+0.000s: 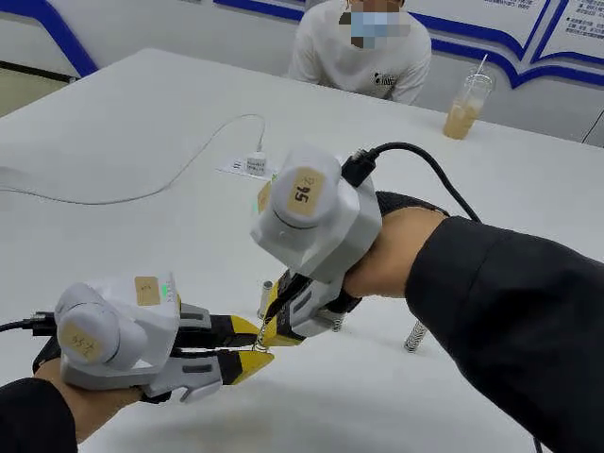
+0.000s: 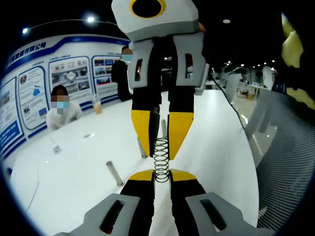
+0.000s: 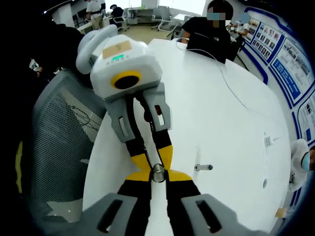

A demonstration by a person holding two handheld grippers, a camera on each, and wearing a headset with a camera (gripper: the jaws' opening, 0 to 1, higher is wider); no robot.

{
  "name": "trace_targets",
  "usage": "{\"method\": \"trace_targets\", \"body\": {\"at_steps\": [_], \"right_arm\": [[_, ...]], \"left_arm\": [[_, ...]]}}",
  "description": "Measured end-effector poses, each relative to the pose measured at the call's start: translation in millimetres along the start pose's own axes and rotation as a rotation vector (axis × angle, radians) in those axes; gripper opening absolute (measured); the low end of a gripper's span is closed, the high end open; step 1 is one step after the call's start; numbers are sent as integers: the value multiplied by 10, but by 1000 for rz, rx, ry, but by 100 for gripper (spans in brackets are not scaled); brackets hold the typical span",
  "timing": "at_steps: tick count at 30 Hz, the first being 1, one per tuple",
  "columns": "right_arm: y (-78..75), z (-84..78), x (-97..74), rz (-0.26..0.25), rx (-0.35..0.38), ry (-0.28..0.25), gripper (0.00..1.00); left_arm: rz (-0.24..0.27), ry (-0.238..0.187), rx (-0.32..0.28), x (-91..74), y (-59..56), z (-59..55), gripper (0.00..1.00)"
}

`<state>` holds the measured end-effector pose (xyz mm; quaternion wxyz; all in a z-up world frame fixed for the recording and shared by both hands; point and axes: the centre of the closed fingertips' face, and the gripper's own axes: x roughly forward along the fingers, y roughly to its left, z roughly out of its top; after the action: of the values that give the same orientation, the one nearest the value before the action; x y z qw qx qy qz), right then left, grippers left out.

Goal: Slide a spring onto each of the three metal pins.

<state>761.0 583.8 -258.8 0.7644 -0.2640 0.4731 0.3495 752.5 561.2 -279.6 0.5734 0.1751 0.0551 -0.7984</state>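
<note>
One spring (image 2: 161, 160) is held in the air between the two gripper tips, just above the white table (image 1: 142, 142). It is not yet on any pin.

The left gripper (image 2: 161, 178) is clamped on the near end of the spring. The right gripper (image 3: 157, 176) has its jaws drawn in narrowly around the far end; whether it actually grips cannot be told. The two-ended hold is judged to be a hand-over or a re-grip, done to straighten the spring and line it up before it is threaded.

A bare pin (image 2: 114, 173) stands upright on the table just beside the tips, likely the target. A second spring (image 1: 415, 336) stands further off; whether a pin is inside it cannot be told.

Pose: the left gripper is held low and near level, pointed inward. The right gripper is angled steeply downward to meet it, nose to nose, with the right wrist bent over.
</note>
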Motion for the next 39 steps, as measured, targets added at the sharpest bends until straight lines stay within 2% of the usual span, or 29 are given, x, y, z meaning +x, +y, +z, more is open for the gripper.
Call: {"method": "trace_targets", "body": {"at_steps": [7, 15, 23, 29, 35, 39], "right_arm": [[-44, -12, -32, -7, 5, 2, 12], [-156, -41, -118, -29, 15, 6, 12], [-333, -61, -215, -62, 21, 15, 12], [-534, -63, -278, -91, 27, 22, 12], [-684, -39, -286, -108, 32, 30, 12], [-769, -31, -225, -111, 33, 42, 12]], "left_arm": [[12, -1, -12, -20, 27, -6, 17], [53, 3, -41, -84, 114, -44, 27], [83, 3, -68, -131, 176, -79, 35], [99, -1, -87, -154, 220, -90, 39], [108, 0, -96, -159, 240, -99, 42], [109, 3, -98, -159, 241, -107, 44]]}}
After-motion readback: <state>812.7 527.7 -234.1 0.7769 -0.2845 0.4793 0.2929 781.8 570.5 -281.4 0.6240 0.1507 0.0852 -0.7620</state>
